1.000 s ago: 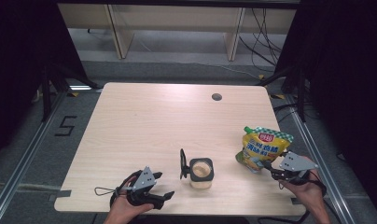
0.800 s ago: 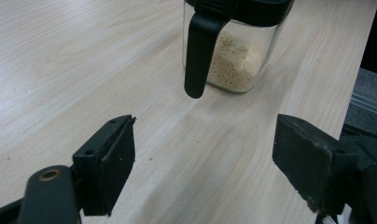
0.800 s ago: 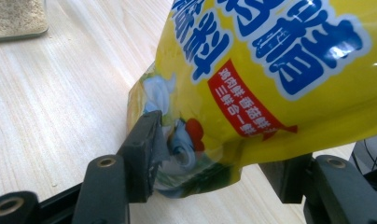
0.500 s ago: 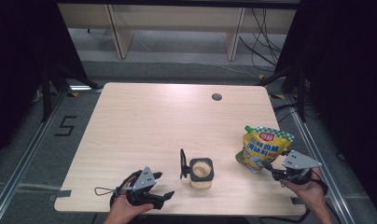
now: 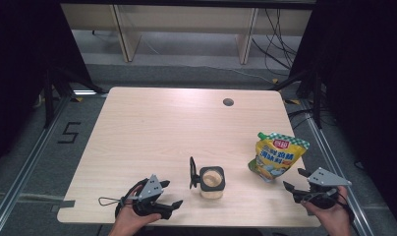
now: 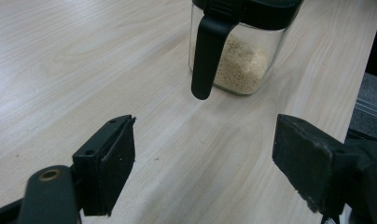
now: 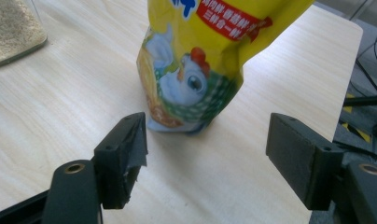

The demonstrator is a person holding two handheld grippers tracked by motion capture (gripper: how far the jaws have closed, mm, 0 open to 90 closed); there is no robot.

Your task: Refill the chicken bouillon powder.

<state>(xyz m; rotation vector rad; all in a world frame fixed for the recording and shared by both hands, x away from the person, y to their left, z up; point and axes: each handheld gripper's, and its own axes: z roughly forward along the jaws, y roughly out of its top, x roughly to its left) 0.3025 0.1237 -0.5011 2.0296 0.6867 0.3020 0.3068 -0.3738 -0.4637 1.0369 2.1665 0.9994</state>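
My right hand-held gripper sits low at the near right edge of the counter, jaws spread with nothing between them; they have just been opening, and the pouch stands free just ahead of them, not touched. I read that as a release: the pouch is upright on its own base, leaning a little, so I can let go without it tipping. In the right gripper view the pouch stands just beyond the jaw tips, centred on the gap, which keeps a re-grip easy.

My left hand-held gripper rests near the front edge, jaws also spread and empty, pointed toward the jar a short way ahead and to its right. In the left gripper view the jar holds pale granules, and its black lid hangs flipped open down the side facing me. I judge it is left open to take a pour from the pouch.
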